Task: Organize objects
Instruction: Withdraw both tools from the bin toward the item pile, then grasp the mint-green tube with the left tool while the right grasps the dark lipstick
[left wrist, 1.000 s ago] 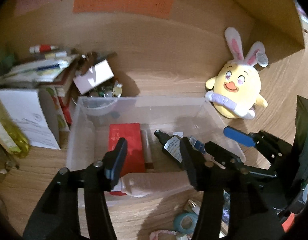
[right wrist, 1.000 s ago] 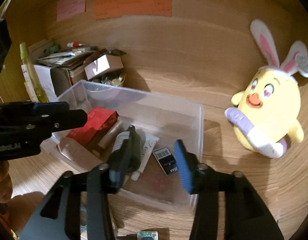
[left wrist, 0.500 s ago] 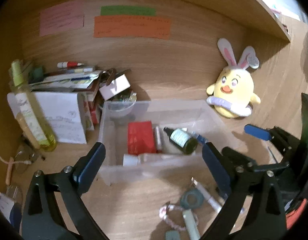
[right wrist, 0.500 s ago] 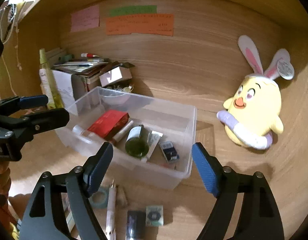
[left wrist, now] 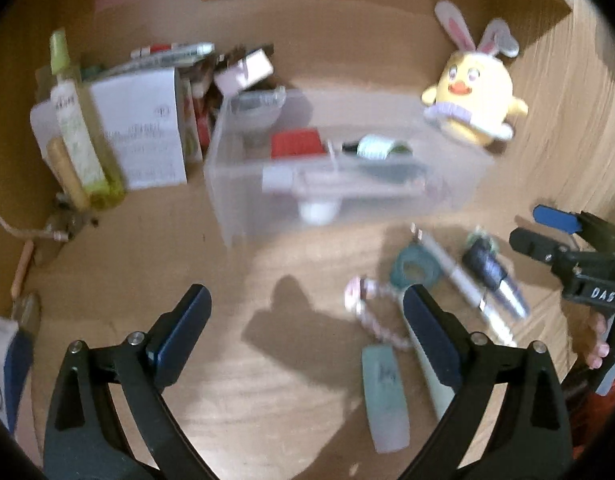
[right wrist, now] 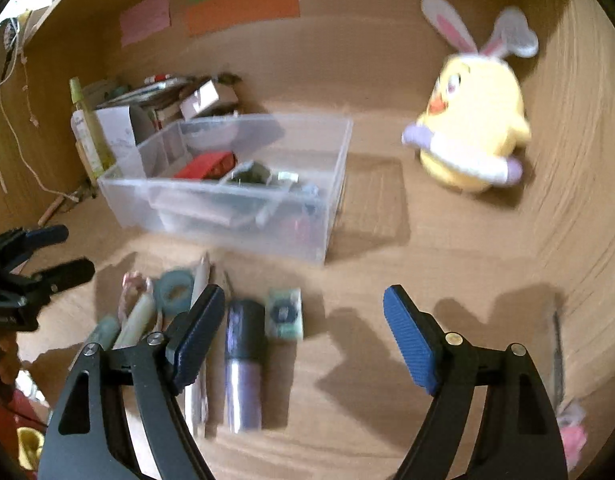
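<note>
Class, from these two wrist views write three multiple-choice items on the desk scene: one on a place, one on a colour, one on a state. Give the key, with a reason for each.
1. Where does the roll of tape lie?
A. inside the clear bin
B. on the desk in front of the clear bin
C. on top of the plush chick

2. What colour is the box in the clear bin?
A. red
B. blue
C. white

3. How does the right gripper stand?
A. shut on the purple tube
B. shut with nothing in it
C. open with nothing in it

Key: 1 B, since the tape sits on bare wood among the loose items outside the bin. 2 A, since the box shows red through the wall. 3 C, since its jaws stand wide apart and the purple tube lies on the desk beneath them.
</note>
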A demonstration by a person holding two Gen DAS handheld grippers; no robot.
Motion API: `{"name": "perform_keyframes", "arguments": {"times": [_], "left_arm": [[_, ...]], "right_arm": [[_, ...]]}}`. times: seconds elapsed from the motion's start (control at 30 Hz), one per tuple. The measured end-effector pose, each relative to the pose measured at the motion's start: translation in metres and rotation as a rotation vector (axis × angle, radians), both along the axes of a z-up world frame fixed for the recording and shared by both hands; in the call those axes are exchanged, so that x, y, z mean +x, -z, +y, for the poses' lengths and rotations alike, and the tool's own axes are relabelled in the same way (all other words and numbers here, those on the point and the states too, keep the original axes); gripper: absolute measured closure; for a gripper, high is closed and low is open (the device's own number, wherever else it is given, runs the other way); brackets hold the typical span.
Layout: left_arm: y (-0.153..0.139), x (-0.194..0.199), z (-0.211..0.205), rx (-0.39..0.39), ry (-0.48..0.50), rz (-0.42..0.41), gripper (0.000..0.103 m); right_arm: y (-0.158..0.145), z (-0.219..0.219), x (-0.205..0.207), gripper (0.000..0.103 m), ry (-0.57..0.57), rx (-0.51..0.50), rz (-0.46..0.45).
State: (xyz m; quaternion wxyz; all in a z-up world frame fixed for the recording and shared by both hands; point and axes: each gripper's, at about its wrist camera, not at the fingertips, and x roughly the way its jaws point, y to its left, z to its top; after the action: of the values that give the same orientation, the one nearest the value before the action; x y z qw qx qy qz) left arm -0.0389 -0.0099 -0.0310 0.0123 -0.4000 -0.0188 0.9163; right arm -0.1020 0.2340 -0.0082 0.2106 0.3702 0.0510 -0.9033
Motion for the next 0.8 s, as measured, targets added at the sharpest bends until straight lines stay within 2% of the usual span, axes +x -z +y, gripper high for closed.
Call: {"name": "perform_keyframes", "arguments": {"times": [0.07,0.17,0.23,0.43,0.53,0.63,0.67,0.7,0.73,0.77,0.8], "left_arm": [[0.01,0.005,0.003,-0.001,0.001,-0.032,0.006],[0.019,0.013,0.008,-0.011,0.007,-0.062,0.017],[0.022,0.019,0.009,-0.006,0.013,-0.071,0.019],[0.027,0.029,0.014,0.015,0.033,-0.08,0.023],[0.031,0.03,0.017,0.024,0.048,-0.092,0.031],[0.033,0.033,0.021,-0.003,0.056,-0.074,0.035],[0.033,0.033,0.022,-0.008,0.059,-0.067,0.041],[0.033,0.034,0.023,-0.017,0.062,-0.061,0.051],[0.032,0.035,0.023,-0.027,0.062,-0.055,0.058],[0.032,0.035,0.023,-0.031,0.062,-0.052,0.071],[0.031,0.035,0.022,-0.027,0.065,-0.052,0.078]], "right_arm": [[0.007,0.0,0.004,0.028,-0.004,-0.005,-0.022],[0.016,-0.002,0.009,0.042,-0.026,-0.019,-0.063],[0.02,-0.005,0.012,0.05,-0.045,-0.024,-0.08],[0.026,-0.02,0.019,0.059,-0.089,-0.003,-0.093],[0.029,-0.029,0.016,0.062,-0.099,0.009,-0.101],[0.032,-0.035,0.014,0.066,-0.098,0.019,-0.106],[0.033,-0.036,0.013,0.068,-0.094,0.022,-0.101],[0.033,-0.037,0.013,0.072,-0.092,0.028,-0.097],[0.033,-0.038,0.014,0.079,-0.091,0.03,-0.094],[0.033,-0.038,0.014,0.08,-0.094,0.026,-0.096],[0.033,-0.037,0.014,0.08,-0.096,0.018,-0.099]]}}
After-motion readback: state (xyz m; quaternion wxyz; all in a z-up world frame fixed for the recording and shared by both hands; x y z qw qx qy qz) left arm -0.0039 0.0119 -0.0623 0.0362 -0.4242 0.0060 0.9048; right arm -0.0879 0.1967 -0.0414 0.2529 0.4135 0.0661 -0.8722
